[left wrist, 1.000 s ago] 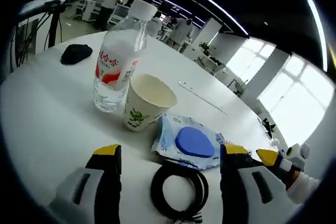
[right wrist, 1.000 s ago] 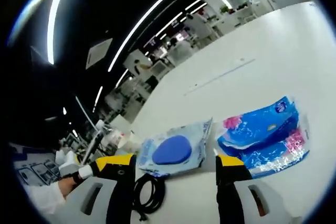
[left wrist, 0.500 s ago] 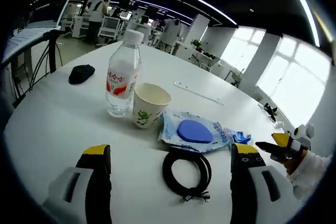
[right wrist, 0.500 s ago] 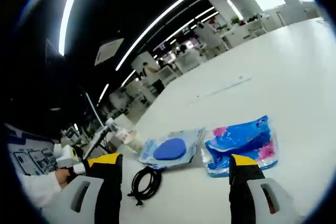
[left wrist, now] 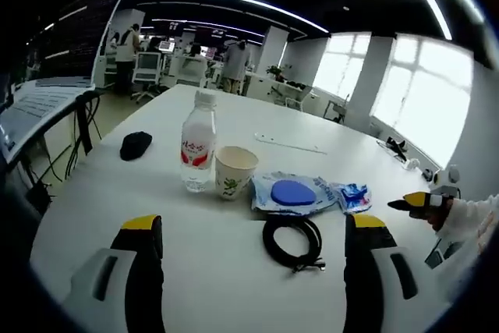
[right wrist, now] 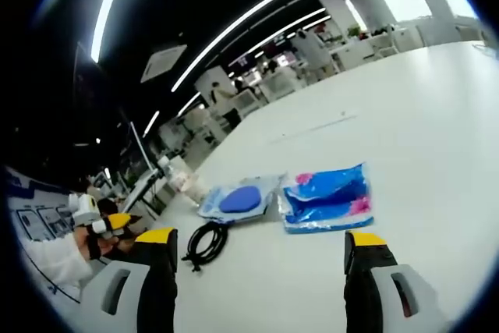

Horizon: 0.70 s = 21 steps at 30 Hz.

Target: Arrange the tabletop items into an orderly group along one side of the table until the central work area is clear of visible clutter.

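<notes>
In the left gripper view, the left gripper (left wrist: 248,232) has its jaws spread wide with nothing between them. Ahead of the jaws on the white counter (left wrist: 93,193) a row of things stands well beyond the tips: a water bottle (left wrist: 198,142) upright toward the left jaw's side, a paper cup (left wrist: 235,171) just beside it, then a clear pouch with a blue pad (left wrist: 293,193) and the edge of a blue tissue pack (left wrist: 354,195) toward the right jaw's side. A coiled black cable (left wrist: 293,240) lies nearest, between the jaw lines and closer to the right jaw. A black mouse-like object (left wrist: 136,144) sits apart, beyond the left jaw. The other gripper comes in from the right with yellow tips. The bottle, cup and black object are this view's own contribution.

In the right gripper view, the right gripper (right wrist: 259,239) is likewise wide open and empty. The blue tissue pack (right wrist: 326,197) shows in full here, lying flat ahead between the jaws, with the pouch (right wrist: 238,199) just beside it toward the left jaw and the cable (right wrist: 205,242) close to the left jaw's tip. A sleeved hand with the other gripper sits beyond the left jaw.

Compared with a second ago, both cameras have pulled back: the things look smaller and farther from the jaws, while their arrangement on the counter is unchanged.
</notes>
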Each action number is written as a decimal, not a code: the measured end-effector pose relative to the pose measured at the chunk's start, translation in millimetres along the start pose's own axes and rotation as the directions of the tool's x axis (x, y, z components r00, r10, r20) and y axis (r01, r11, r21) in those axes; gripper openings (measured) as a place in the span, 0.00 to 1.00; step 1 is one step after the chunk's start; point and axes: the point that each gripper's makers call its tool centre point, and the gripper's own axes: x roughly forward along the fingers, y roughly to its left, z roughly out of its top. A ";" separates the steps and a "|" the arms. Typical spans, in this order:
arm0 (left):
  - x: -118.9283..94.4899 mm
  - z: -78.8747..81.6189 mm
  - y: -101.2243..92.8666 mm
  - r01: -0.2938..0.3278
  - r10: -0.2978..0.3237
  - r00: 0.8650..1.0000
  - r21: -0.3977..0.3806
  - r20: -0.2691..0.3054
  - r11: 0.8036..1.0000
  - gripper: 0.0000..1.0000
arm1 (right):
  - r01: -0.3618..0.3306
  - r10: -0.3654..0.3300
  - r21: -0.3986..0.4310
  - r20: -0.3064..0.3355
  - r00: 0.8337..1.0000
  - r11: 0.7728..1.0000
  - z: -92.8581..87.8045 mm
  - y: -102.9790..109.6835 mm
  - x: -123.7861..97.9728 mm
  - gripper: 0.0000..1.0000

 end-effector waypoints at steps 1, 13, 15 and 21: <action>-5.3 -2.3 3.5 -0.019 0.019 1.000 0.006 -0.009 1.000 1.00 | 0.008 -0.008 0.004 -0.001 1.000 1.000 -1.6 -1.9 -2.3 0.91; -42.5 -1.5 3.2 -0.050 0.045 0.998 0.121 0.044 0.991 1.00 | 0.052 -0.053 0.056 0.004 0.999 0.997 -5.3 -11.6 -21.8 0.91; -46.0 -2.3 -0.2 -0.040 0.034 0.998 0.121 0.048 0.992 1.00 | 0.055 -0.056 0.053 0.001 0.998 0.997 -7.0 -11.5 -23.0 0.91; -53.7 0.2 -6.9 -0.026 0.011 0.994 0.140 0.108 0.990 1.00 | 0.061 -0.062 0.077 0.006 0.998 0.995 -9.3 -10.5 -24.2 0.89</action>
